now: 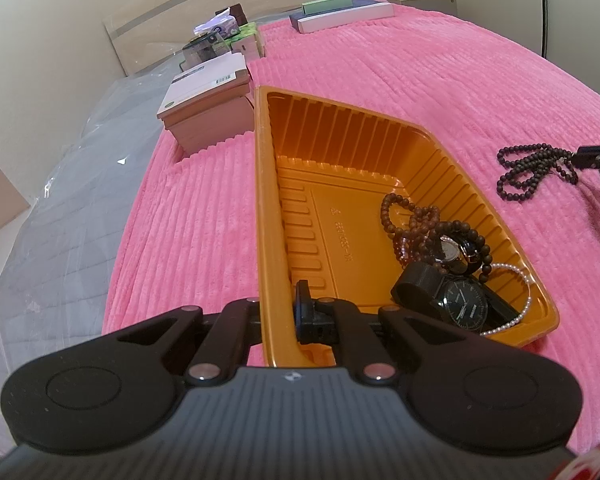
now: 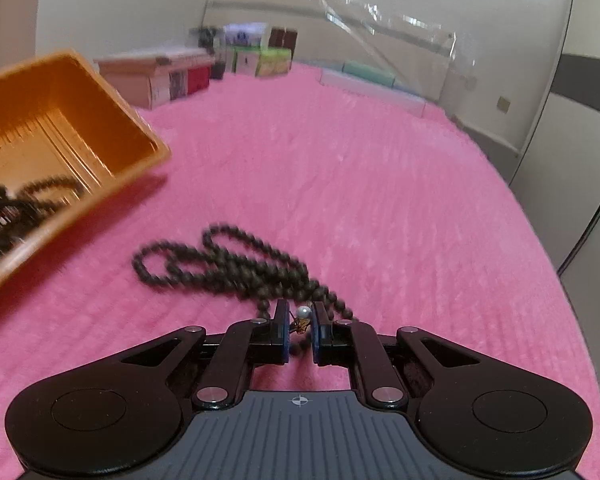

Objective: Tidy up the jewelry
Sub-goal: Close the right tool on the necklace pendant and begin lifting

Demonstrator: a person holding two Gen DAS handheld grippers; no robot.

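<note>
An orange plastic tray (image 1: 268,208) sits on the pink blanket. It holds brown bead bracelets (image 1: 412,220), two black watches (image 1: 460,304) and a pearl strand (image 1: 524,304). My left gripper (image 1: 284,320) is shut on the tray's near left wall. A long dark bead necklace (image 2: 228,260) lies on the blanket right of the tray; it also shows in the left wrist view (image 1: 536,172). My right gripper (image 2: 300,324) is shut on the necklace's near end, by a pearl bead (image 2: 303,312). The tray (image 2: 112,120) is at the upper left of the right wrist view.
A pink box (image 1: 208,116) stands just behind the tray's far left corner, with several small boxes (image 1: 224,36) beyond it. Flat boxes (image 1: 344,14) lie at the blanket's far edge. Clear plastic sheeting (image 1: 60,200) covers the mattress to the left.
</note>
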